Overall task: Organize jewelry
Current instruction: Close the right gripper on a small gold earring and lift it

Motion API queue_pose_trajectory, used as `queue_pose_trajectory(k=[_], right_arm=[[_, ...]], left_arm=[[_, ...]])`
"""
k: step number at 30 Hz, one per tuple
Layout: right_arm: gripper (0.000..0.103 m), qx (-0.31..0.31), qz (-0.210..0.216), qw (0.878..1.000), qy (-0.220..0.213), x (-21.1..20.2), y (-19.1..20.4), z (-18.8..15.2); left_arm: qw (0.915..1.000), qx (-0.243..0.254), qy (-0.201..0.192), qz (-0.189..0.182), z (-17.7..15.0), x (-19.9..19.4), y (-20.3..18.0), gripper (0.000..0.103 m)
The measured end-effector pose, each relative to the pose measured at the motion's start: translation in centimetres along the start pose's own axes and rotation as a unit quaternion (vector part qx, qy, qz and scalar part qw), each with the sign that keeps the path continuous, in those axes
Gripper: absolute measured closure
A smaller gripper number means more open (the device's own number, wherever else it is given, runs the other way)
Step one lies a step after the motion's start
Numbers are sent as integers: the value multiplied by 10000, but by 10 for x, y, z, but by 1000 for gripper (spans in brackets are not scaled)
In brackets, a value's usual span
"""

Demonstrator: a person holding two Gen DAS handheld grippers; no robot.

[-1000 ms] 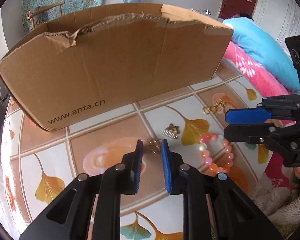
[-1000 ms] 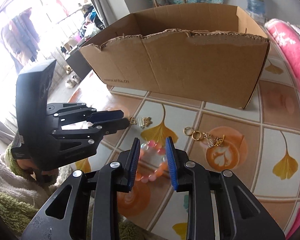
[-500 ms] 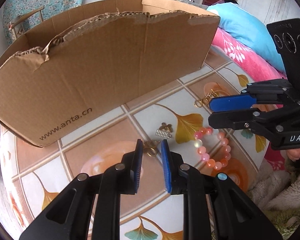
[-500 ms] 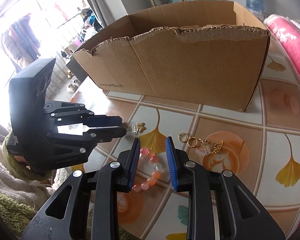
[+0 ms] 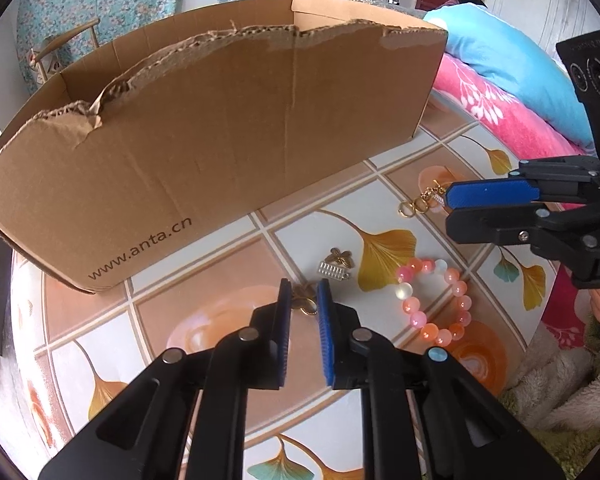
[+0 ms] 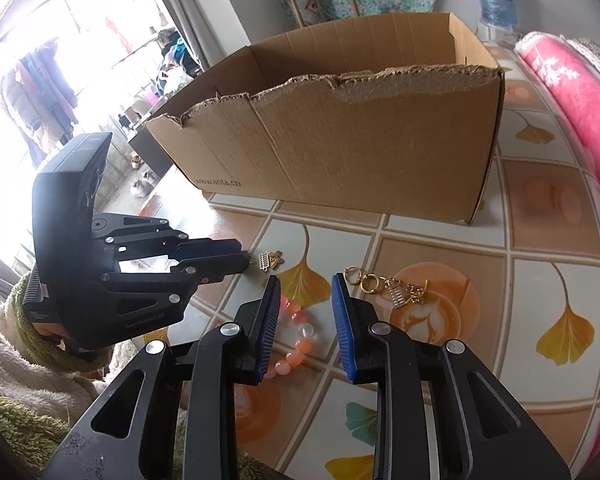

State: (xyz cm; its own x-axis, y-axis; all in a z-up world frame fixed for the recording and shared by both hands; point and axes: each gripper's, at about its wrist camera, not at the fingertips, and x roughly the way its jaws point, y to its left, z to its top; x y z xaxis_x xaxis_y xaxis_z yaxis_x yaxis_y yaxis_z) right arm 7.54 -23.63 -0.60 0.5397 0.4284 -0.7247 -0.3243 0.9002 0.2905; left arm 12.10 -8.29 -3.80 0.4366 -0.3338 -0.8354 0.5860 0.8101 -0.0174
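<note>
Left gripper (image 5: 303,294): jaws closing, narrow gap, a small gold earring (image 5: 305,303) between the blue pads at the tips. Cannot tell whether the pads press on it yet; the earring lies on the tablecloth.

Right gripper (image 6: 306,280): jaws partly apart, nothing between the pads, held above the near part of a pink and white bead bracelet (image 6: 298,330). In the left wrist view the bracelet (image 5: 436,296) lies as a loop on the cloth, just right of the left gripper's tips.

Just beyond the left gripper's tips: a second earring, gold butterfly with a silver comb-like charm (image 5: 336,266), flat on the cloth. Farther right, a gold hoop pair with chain and charm (image 6: 384,286), near the right gripper's right finger; in the left wrist view the right gripper partly covers it.

All lie on a tiled-pattern tablecloth with ginkgo leaves (image 5: 228,264). Behind them stands an open cardboard box (image 6: 340,144), torn top edge, printed "www.anta.cn". Pink blanket (image 6: 572,92) at the right edge.
</note>
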Motion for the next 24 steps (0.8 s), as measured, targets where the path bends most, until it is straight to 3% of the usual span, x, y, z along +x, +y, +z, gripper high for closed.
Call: queue_pose_trajectory(k=[6,13,24], right_arm=[[77,-4,-25,10000,3,-4,2,3],[77,-425,-87,9990,85,10,19,20],[79,-1066,-540,9900,749,62,43,30]], left_arm=[[9998,-190,-59,-19,-6,-5,5,91],[9992,-388,-68,71,-18,-14,16,90],[9983,-548,-196,75,-24,-18,19,90]])
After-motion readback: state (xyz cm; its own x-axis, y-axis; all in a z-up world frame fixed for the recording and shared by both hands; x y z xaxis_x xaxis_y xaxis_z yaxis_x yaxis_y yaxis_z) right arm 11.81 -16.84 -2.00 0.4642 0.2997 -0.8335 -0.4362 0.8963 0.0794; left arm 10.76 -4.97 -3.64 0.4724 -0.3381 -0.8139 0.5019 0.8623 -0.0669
